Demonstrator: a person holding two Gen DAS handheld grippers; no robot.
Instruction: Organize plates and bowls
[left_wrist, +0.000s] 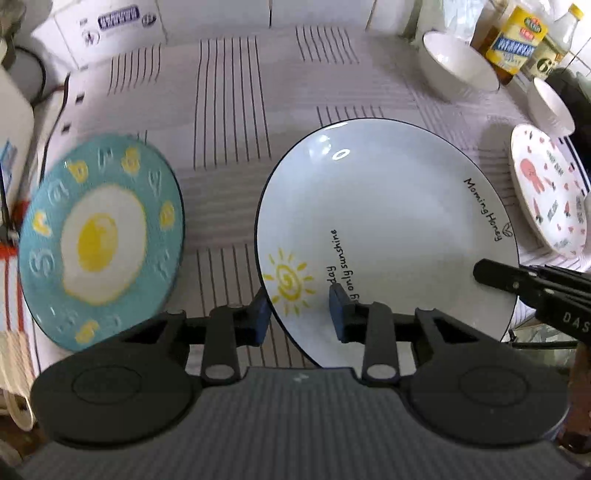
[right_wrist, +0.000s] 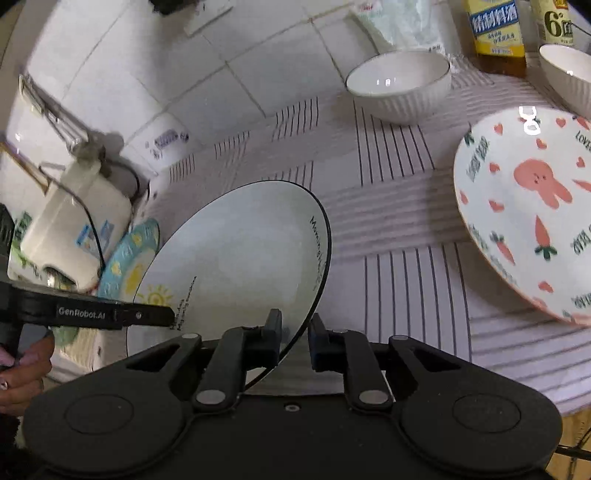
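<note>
Sun plate: I have the white sun plate (left_wrist: 388, 229) gripped on two sides of its rim, tilted and seemingly just clear of the striped cloth (left_wrist: 229, 110); it sits between the blue egg plate (left_wrist: 99, 240) and the rabbit plate (right_wrist: 524, 206).
Left gripper: the left gripper (left_wrist: 301, 314) pinches the rim beside the painted sun; one pad under the edge, one on top; the jaws are nearly closed on it.
Right gripper: the right gripper (right_wrist: 295, 339) is clamped on the opposite rim; only the edge lies between the pads; a shallow bite, I judge.
Risk, slip: glazed rim against small pads; if either hand rolls or pulls apart from the other, I judge the plate could pivot out and drop onto the cloth.
Risk, collision: the egg plate lies just beside the left pad; a careless swing that way could knock rim against rim and chip both.
Risk, neighbours: the near bowl (right_wrist: 400, 86) and the far bowl (right_wrist: 569, 74) stand close to the bottles (right_wrist: 495, 33); carrying the plate across them too low could tip something.
Risk, uneven hands: any mismatch in height between my two hands twists the plate and loosens the weaker grip.
</note>
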